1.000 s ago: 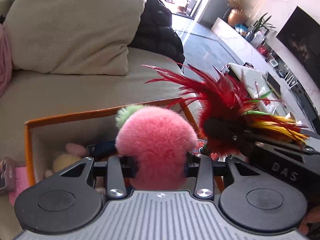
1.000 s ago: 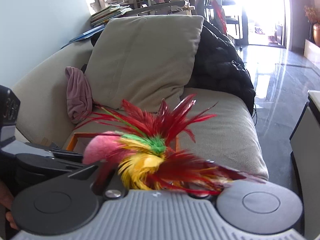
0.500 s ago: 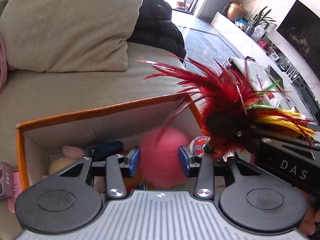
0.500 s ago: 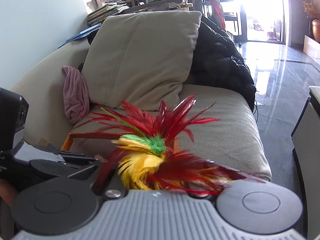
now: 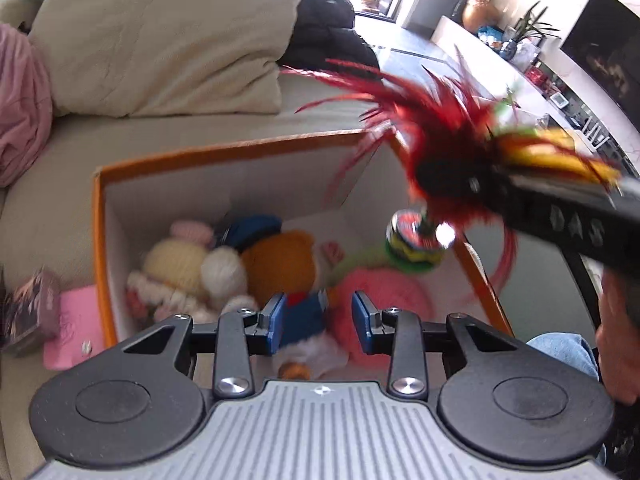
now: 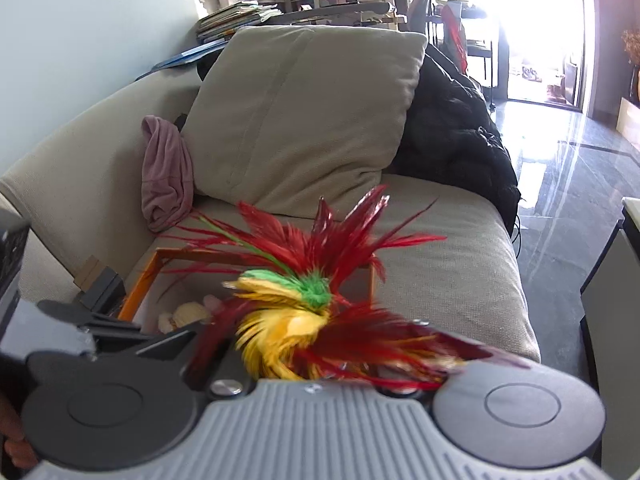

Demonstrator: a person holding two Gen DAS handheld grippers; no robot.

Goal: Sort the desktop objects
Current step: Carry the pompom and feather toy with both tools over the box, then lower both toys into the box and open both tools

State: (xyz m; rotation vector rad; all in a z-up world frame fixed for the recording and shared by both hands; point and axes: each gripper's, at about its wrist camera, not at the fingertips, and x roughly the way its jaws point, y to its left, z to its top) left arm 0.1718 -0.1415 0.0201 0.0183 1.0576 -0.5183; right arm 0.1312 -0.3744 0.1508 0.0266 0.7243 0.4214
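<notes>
An orange-rimmed white box (image 5: 224,152) sits on the sofa seat and holds soft toys. A fluffy pink ball (image 5: 380,296) with a green tuft lies in its right part, beside a bear in blue (image 5: 296,276). My left gripper (image 5: 318,322) hovers over the box; its jaws are closing and nothing is between the blue pads (image 5: 276,322). My right gripper (image 5: 452,184) is shut on a feather shuttlecock (image 6: 320,264) of red, yellow and green feathers. The shuttlecock's round base (image 5: 412,240) hangs over the box's right wall. In the right wrist view the feathers hide the fingertips.
A beige cushion (image 6: 304,120), a pink cloth (image 6: 166,176) and a black jacket (image 6: 452,136) lie at the back of the sofa. A pink case (image 5: 74,324) and a dark packet (image 5: 32,312) sit left of the box. A hand (image 5: 616,340) shows at right.
The pink ball left my left gripper's jaws and dropped into the box. The left gripper moved over the box, showing the toys inside. The right gripper keeps hold of the shuttlecock.
</notes>
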